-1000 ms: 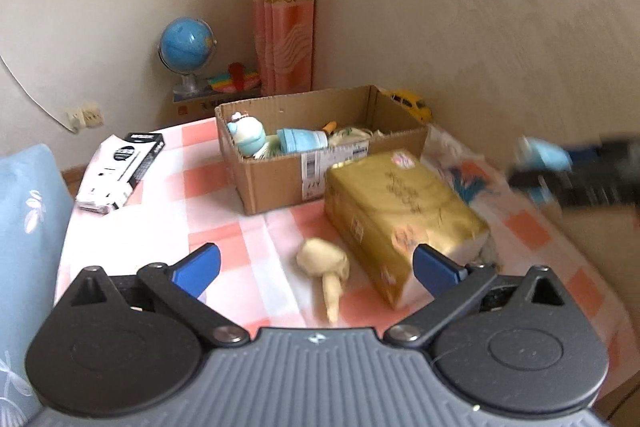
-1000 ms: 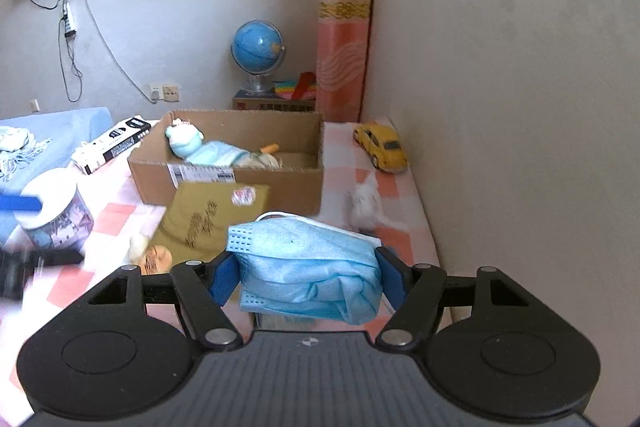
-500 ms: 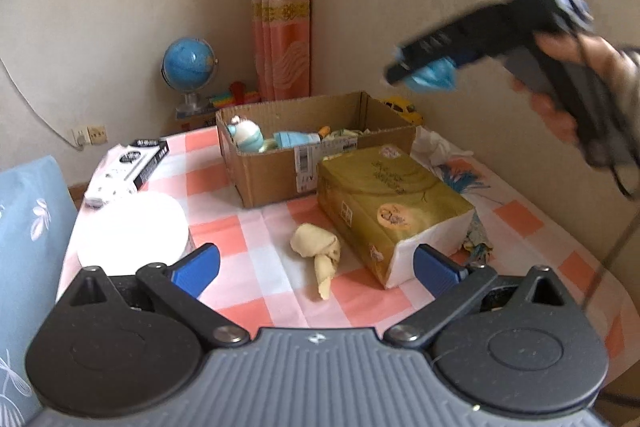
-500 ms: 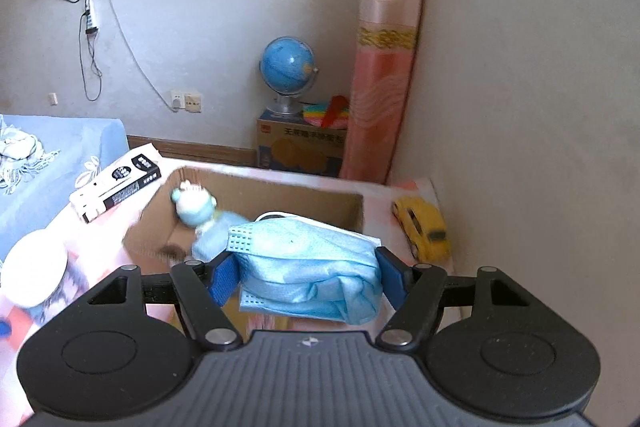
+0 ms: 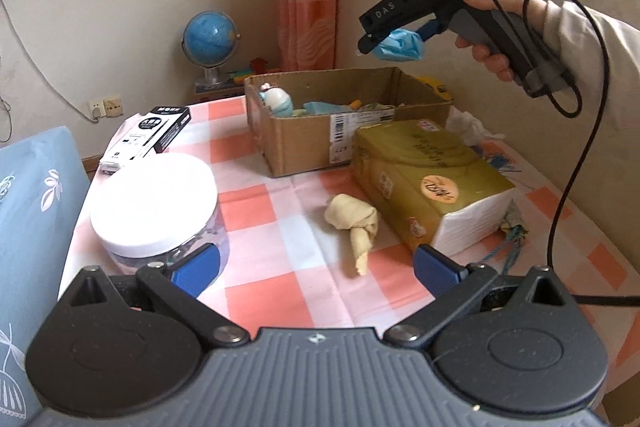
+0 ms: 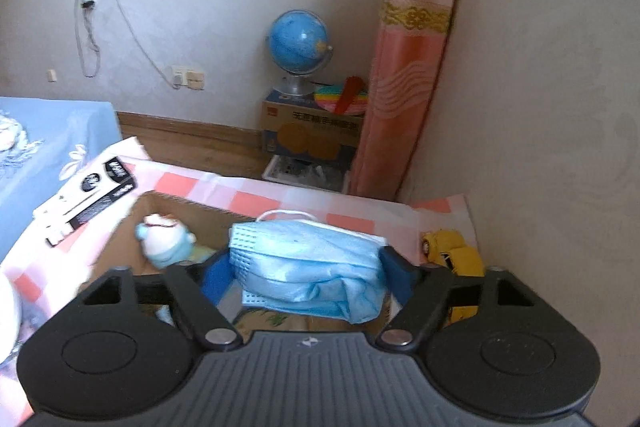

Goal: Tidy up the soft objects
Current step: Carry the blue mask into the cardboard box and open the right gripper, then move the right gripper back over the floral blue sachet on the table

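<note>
My right gripper (image 6: 306, 279) hovers over the open cardboard box (image 6: 200, 223) with a folded blue face mask (image 6: 308, 267) between its blue pads. Its jaws are opening, and the mask still touches both pads and stays aloft. In the left wrist view the right gripper (image 5: 396, 39) and the mask (image 5: 400, 47) hang above the box (image 5: 292, 143). A blue-and-white plush toy (image 6: 164, 243) lies inside the box. My left gripper (image 5: 316, 267) is open and empty, low over the checked cloth. A knotted beige cloth (image 5: 354, 223) lies just ahead of it.
A gold tissue pack (image 5: 424, 171) lies right of the beige cloth, and a white-lidded jar (image 5: 152, 203) stands at the left. A black-and-white carton (image 5: 148, 135), crumpled white cloth (image 5: 468, 123) and yellow toy car (image 6: 452, 251) surround the box. The wall is close on the right.
My right gripper carried the mask up from the table's right side to above the box, and its pads now stand wider apart. The left gripper sank slightly, bringing the jar into view.
</note>
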Motion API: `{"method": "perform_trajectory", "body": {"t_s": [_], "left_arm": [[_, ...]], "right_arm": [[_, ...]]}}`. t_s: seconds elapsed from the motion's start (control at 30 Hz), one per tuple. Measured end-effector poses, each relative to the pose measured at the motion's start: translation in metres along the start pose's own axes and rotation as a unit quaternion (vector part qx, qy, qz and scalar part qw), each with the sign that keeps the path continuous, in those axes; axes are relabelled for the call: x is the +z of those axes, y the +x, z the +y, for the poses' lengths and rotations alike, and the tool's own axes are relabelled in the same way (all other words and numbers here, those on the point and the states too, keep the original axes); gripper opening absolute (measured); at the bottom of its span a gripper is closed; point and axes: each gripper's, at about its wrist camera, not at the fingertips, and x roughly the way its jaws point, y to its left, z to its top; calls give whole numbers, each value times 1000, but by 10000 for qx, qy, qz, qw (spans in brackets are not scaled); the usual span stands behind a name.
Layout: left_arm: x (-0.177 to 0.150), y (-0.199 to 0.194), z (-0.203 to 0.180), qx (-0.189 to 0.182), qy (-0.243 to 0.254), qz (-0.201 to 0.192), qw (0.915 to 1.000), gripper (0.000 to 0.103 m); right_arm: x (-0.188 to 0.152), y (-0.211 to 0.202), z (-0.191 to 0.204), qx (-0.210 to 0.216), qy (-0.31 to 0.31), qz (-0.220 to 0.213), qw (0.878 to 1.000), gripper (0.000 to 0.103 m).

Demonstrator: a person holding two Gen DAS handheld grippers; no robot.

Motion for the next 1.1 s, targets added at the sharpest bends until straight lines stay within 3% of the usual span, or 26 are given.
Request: {"method": "perform_trajectory", "body": {"t_s": [0.13, 0.6, 1.1], "left_arm": [[-1, 2, 1, 10, -2, 40, 10000, 102], [-1, -11, -7, 36, 71, -9, 10000, 102], [-6, -20, -18, -16, 255, 11, 9997, 102]], "right_arm": [[-6, 1, -5, -46, 33, -9, 10000, 103], [-47, -47, 3, 76, 63, -41, 9999, 103], [-139, -121, -1, -192, 546, -170, 9982, 103]]}}
